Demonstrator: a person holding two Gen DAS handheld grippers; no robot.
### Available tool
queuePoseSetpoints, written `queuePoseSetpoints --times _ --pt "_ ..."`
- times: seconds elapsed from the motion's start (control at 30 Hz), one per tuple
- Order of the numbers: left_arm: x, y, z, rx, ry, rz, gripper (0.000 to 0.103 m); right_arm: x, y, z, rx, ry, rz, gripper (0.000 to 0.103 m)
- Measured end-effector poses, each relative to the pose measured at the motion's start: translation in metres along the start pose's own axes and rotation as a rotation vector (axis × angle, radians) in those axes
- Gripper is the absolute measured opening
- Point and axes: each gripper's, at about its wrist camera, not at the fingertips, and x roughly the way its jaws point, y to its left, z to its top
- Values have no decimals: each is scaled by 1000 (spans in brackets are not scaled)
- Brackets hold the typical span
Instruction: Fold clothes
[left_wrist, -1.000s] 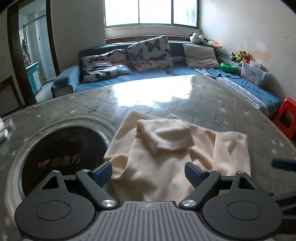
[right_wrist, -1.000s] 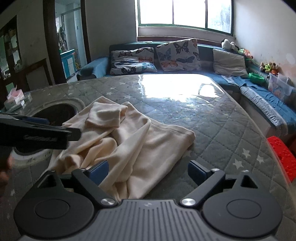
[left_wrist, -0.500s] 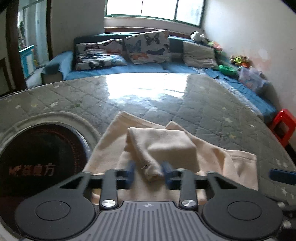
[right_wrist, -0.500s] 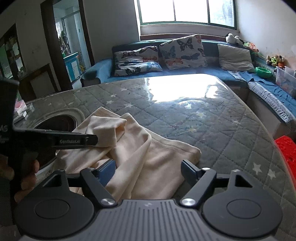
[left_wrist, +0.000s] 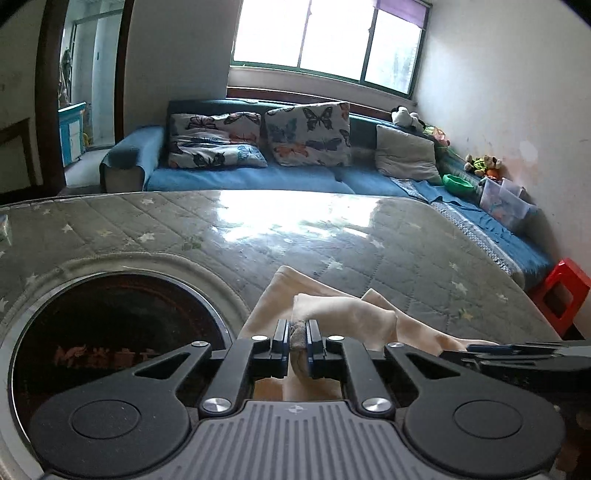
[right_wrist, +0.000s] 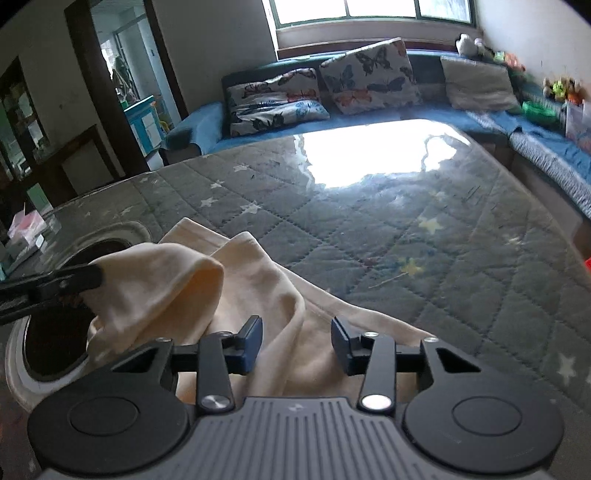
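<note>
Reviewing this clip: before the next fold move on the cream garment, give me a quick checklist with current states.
1. Left tongs shut on a bunched bit of the cream garment: ok.
2. That pinched part is lifted off the pile, seen from the right wrist view: ok.
3. Right tongs have cloth: not ok; open, jaws hovering over a ridge of fabric.
4. Garment lying flat: not ok; it is rumpled, with layers overlapping.
5. Room on the quilted table ahead to lay the cloth out: ok.
6. Garment clear of the round dark inset: cannot tell; its left edge lies at the rim.
</note>
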Motion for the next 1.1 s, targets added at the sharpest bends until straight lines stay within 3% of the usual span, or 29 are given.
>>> queuePoseSetpoints --times 0.1,0.17,0.43,0.7,0.83,1.1 --pt "4 1 -3 12 10 15 10 9 4 0 -23 5 -6 28" --pt "4 5 -5 7 14 20 10 10 6 -1 -47 -1 -13 7" --pt "-34 29 -6 -23 -57 80 9 -39 1 -4 -72 -106 -45 3" --pt "-108 85 -19 -78 -138 216 9 -115 -18 -33 -56 -229 -119 2" --pt "-136 121 -38 -110 -129 314 9 -141 -40 -58 -18 -245 -201 2" --pt "-156 174 -86 -174 -12 444 9 -159 -92 -97 87 -210 -362 2"
